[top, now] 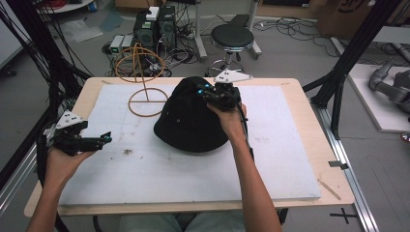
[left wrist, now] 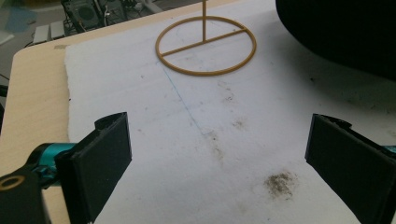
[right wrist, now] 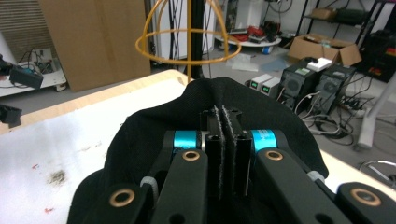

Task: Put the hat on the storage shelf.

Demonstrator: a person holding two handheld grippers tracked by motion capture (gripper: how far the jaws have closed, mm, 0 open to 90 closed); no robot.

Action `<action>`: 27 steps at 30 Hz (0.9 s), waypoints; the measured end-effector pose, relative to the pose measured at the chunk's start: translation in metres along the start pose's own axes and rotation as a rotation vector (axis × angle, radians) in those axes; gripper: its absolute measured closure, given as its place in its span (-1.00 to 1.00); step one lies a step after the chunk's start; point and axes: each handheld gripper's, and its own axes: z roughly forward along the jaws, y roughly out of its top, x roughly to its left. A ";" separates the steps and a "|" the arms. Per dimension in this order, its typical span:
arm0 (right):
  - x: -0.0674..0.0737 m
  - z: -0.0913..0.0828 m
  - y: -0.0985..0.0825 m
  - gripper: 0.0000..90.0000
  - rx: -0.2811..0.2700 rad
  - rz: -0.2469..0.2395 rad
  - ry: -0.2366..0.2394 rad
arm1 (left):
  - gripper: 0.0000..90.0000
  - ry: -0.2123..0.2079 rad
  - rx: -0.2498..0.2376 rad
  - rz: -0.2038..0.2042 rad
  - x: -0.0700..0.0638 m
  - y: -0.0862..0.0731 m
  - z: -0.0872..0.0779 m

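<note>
Right gripper (top: 211,95) pinches a fold of the soft, light black fabric hat (top: 188,121) at its crown, mid-worktop, likely to sag when lifted; left gripper (top: 99,140) waits wide open near the left edge.

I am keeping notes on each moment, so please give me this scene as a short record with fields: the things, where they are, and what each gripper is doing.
surface: white board on a wooden table
hat: black hat near the board's middle
stand: yellow wire hat stand, upright, beyond the hat's left, apart from it
right gripper: fingers shut on the hat's fabric
left gripper: fingers wide open, nothing between them, over the board's left part
</note>
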 end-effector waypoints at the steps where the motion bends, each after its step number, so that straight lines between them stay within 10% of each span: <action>1: -0.001 -0.002 0.003 0.98 -0.002 -0.005 -0.004 | -0.83 -0.001 -0.001 0.000 0.000 0.000 0.000; 27: -0.028 -0.043 0.086 0.97 -0.136 -0.047 -0.070 | -0.84 -0.011 -0.007 -0.014 0.000 -0.002 0.002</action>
